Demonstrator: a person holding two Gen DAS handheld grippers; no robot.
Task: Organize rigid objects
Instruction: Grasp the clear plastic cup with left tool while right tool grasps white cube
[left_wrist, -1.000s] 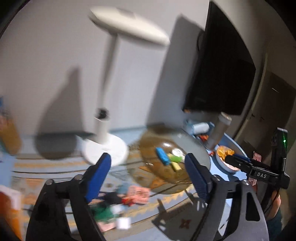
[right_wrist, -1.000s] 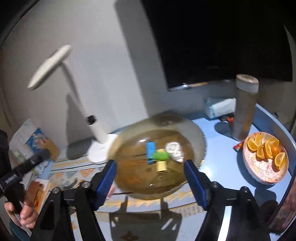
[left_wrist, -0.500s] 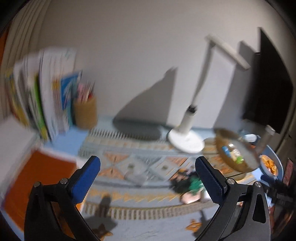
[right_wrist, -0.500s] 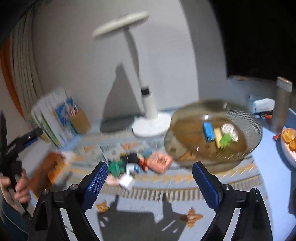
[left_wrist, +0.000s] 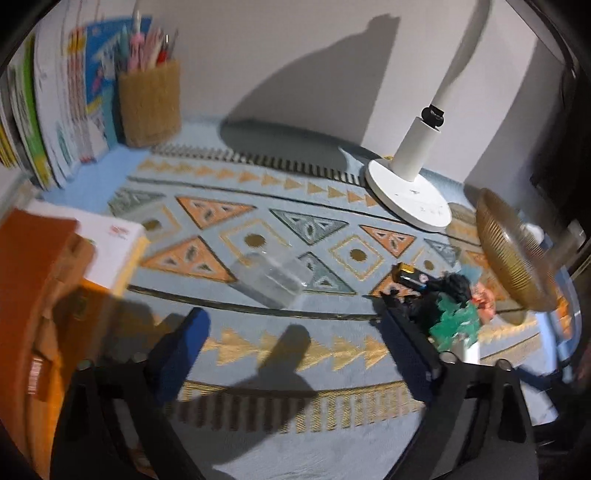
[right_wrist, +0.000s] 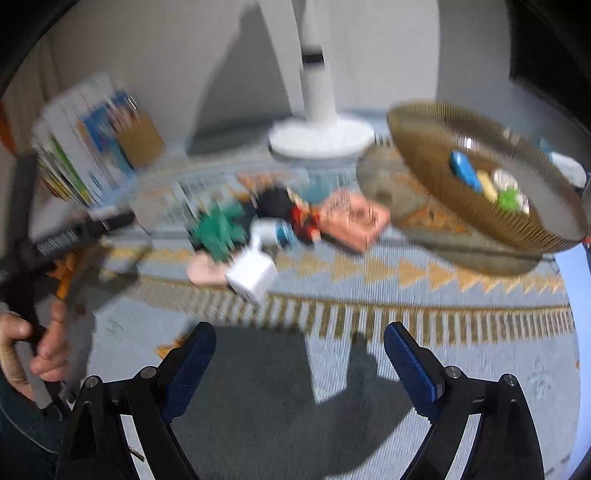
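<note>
A pile of small rigid items lies on the patterned mat: a green piece (right_wrist: 218, 229), a white cube (right_wrist: 251, 275), a pink block (right_wrist: 354, 218) and a black-and-red piece (right_wrist: 291, 210). The same pile (left_wrist: 447, 299) sits at the right of the left wrist view. The amber ribbed bowl (right_wrist: 443, 173) holds blue, yellow, green and white pieces. A clear plastic box (left_wrist: 267, 280) lies ahead of my left gripper (left_wrist: 295, 350), whose jaws are closing on nothing. The jaws of my right gripper (right_wrist: 301, 362) are also closing on nothing, short of the pile.
A white lamp base (left_wrist: 410, 195) stands behind the pile. A woven pen holder (left_wrist: 149, 103) and upright books (left_wrist: 55, 110) fill the back left. An orange box (left_wrist: 33, 295) and a white box (left_wrist: 110, 254) lie at the left. A hand (right_wrist: 40, 343) holds the left gripper.
Both views have tipped down from the wall and lamp onto the mat. The pile and the clear box are nearer. Both pairs of jaws stand narrower than half a second ago.
</note>
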